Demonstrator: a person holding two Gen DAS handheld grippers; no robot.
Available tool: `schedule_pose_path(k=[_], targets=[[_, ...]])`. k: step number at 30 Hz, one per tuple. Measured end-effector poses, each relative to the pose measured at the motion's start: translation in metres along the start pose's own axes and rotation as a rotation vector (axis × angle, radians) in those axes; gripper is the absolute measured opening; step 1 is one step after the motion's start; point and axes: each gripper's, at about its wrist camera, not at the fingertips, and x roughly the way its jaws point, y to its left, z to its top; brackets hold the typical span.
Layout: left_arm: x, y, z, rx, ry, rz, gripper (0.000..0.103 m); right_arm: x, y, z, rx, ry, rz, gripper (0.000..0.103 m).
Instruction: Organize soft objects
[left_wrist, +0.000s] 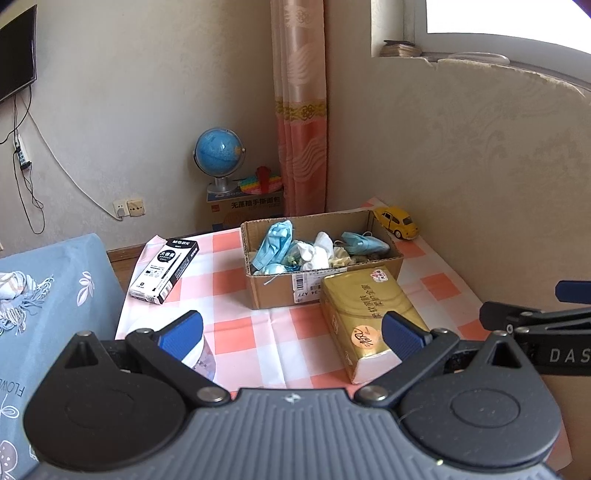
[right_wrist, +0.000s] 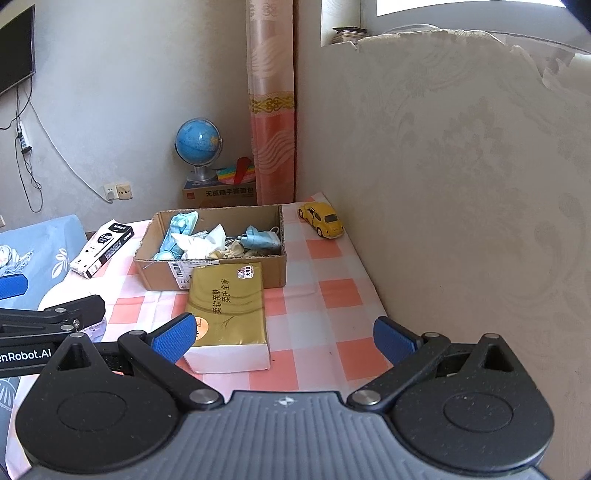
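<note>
Your left gripper (left_wrist: 291, 334) is spread wide and holds nothing, hovering low over the near edge of the checked cloth on the worktop (left_wrist: 236, 332). Your right gripper (right_wrist: 284, 336) is likewise spread and empty, just beside it. Between and just ahead of them lies the gold tissue pack (right_wrist: 229, 314), flat on the cloth with its far end touching the front wall of the cardboard box (right_wrist: 221, 277). That box already holds blue face masks (right_wrist: 177, 232) and crumpled white tissues (right_wrist: 199, 240).

By the look of things, the small soft items are sorted and the tissue pack is the one soft thing left outside the box, so you appear to be at the approach step for it. Your right gripper's left pad sits close to the pack's near corner, but the jaws do not straddle it yet. The next move calls for shifting over so both pads flank the long sides, closing gently because the pack will squash, then lifting it over the wall. The pen box (left_wrist: 164, 271) and yellow toy car (right_wrist: 321, 219) are hard, so leave them.
</note>
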Motion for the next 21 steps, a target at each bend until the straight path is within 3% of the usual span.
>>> schedule_pose_path(k=[21], targets=[[-0.0028, -0.0004, 0.0008, -0.001, -0.002, -0.003, 0.103, -0.0017, 0.001, -0.0002, -0.003, -0.002, 0.002, 0.103]])
